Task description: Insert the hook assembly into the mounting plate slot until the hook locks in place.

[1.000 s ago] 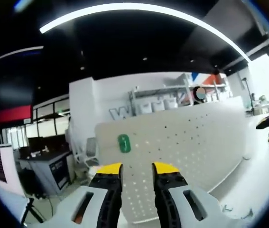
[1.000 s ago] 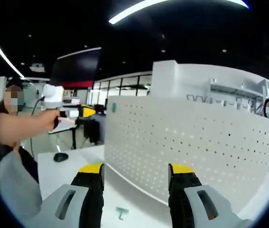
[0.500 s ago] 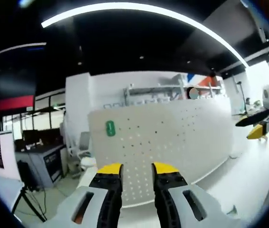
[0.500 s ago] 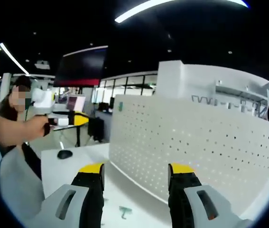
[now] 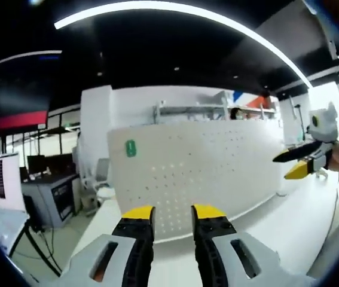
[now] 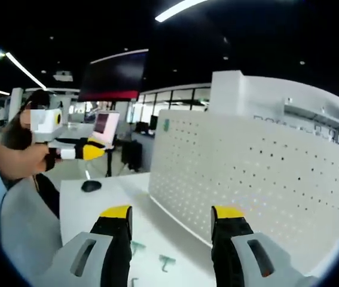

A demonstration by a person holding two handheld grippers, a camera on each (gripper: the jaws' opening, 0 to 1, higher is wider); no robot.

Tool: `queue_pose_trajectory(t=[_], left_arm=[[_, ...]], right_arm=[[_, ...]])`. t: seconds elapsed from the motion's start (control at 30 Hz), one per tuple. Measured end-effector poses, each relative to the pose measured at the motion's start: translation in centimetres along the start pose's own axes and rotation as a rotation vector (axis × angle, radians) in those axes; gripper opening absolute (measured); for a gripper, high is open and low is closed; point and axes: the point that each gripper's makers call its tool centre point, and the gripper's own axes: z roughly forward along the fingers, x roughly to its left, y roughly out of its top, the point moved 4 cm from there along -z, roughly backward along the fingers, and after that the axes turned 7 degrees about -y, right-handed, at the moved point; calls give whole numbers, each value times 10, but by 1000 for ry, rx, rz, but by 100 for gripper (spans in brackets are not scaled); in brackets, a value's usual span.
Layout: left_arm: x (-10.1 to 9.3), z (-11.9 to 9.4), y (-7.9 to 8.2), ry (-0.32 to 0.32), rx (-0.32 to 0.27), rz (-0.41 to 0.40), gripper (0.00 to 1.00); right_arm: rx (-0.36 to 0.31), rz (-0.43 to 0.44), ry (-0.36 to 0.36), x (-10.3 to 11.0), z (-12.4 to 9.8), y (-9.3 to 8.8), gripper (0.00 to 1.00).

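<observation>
White table (image 6: 97, 200) holds the standing pegboard (image 6: 259, 173). Both views have backed away, so two green hooks (image 6: 167, 260) now lie near the right gripper (image 6: 172, 216) (spread, empty). Left gripper (image 5: 172, 212), nearly closed, holds nothing.

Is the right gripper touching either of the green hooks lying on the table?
Apart. In the right gripper view, the right gripper hangs open above the table, with both hooks lying untouched between its jaws.
</observation>
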Motion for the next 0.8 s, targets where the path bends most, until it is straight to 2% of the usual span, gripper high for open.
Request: queue_pose_trajectory(t=[0.37, 0.8], left_arm=[[-4, -12, -6, -35, 22, -10, 28], [-13, -21, -9, -165, 25, -11, 35]], right_arm=[[23, -24, 41, 5, 10, -7, 52], [63, -57, 103, 14, 27, -19, 50]])
